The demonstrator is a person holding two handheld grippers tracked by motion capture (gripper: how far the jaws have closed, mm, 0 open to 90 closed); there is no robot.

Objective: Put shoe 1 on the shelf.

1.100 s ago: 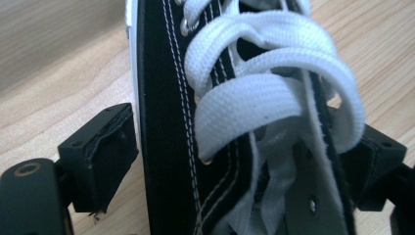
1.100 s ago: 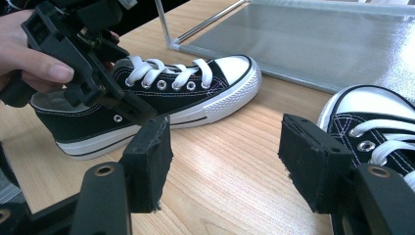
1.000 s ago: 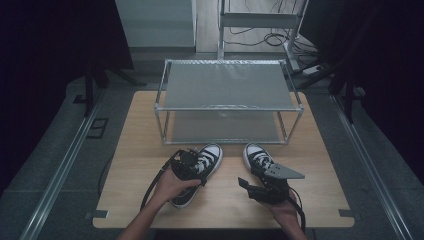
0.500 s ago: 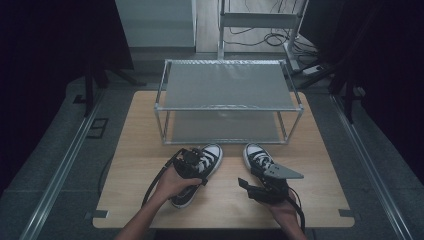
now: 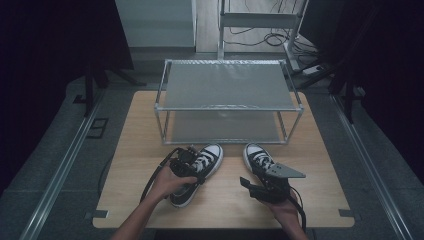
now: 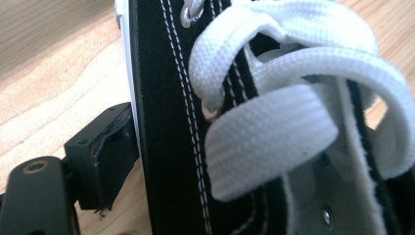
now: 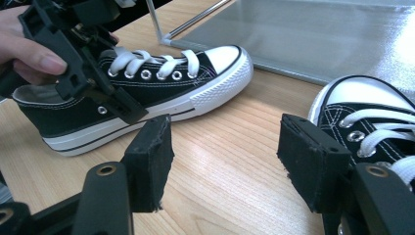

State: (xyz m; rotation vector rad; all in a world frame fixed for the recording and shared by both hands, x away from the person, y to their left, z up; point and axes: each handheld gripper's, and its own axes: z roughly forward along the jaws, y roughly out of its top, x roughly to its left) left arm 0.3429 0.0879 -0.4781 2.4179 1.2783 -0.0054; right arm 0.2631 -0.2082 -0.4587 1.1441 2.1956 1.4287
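Observation:
Two black canvas sneakers with white laces and toe caps lie on the wooden table (image 5: 135, 150). My left gripper (image 5: 187, 162) sits on the left shoe (image 5: 212, 152) near its lace holes, straddling the side wall (image 6: 166, 122). Its jaws have just been closing with that wall between them. One pad (image 6: 103, 156) stands outside by the white sole edge and the other is hidden inside the shoe. My right gripper (image 7: 225, 152) is held open and low over bare wood, just left of the right shoe (image 7: 372, 117), and points toward the left shoe (image 7: 161, 83).
A metal-framed two-level rack (image 5: 227, 85) with grey panels stands on the far half of the table, close behind both toe caps. A strip of bare wood (image 5: 230, 175) separates the shoes. Dark floor and cables surround the table.

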